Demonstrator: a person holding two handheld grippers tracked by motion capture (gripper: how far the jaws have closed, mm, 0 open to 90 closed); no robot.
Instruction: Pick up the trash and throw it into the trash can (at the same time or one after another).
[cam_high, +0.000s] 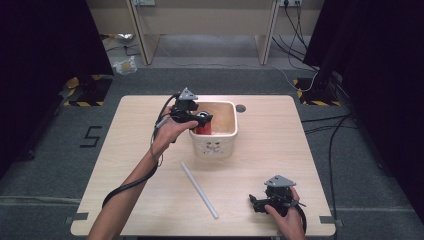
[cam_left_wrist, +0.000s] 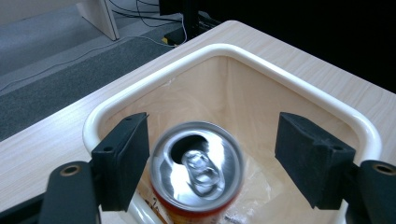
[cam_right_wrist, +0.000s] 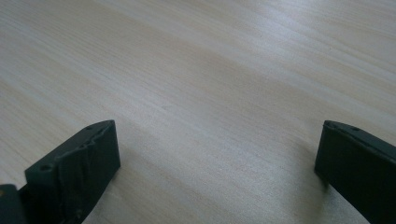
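Observation:
A red drink can (cam_left_wrist: 196, 168) with a silver opened top sits upright between the jaws of my left gripper (cam_left_wrist: 212, 154), over the inside of a white square bin (cam_left_wrist: 280, 74). The can looks blurred. A clear gap separates the right pad (cam_left_wrist: 308, 154) from it, and the left pad (cam_left_wrist: 123, 158) stands right beside its rim. In the high view my left gripper (cam_high: 200, 119) reaches over the bin's (cam_high: 215, 147) left rim, with the can (cam_high: 202, 126) just inside. My right gripper (cam_high: 256, 202) rests low at the table's front right, open, with bare wood between its jaws (cam_right_wrist: 215, 168).
A white rod (cam_high: 199, 189) lies slanted on the wooden table (cam_high: 280, 140) in front of the bin. A round cable hole (cam_high: 241, 107) sits behind the bin. Beyond the far edge are grey floor, cables and desk legs.

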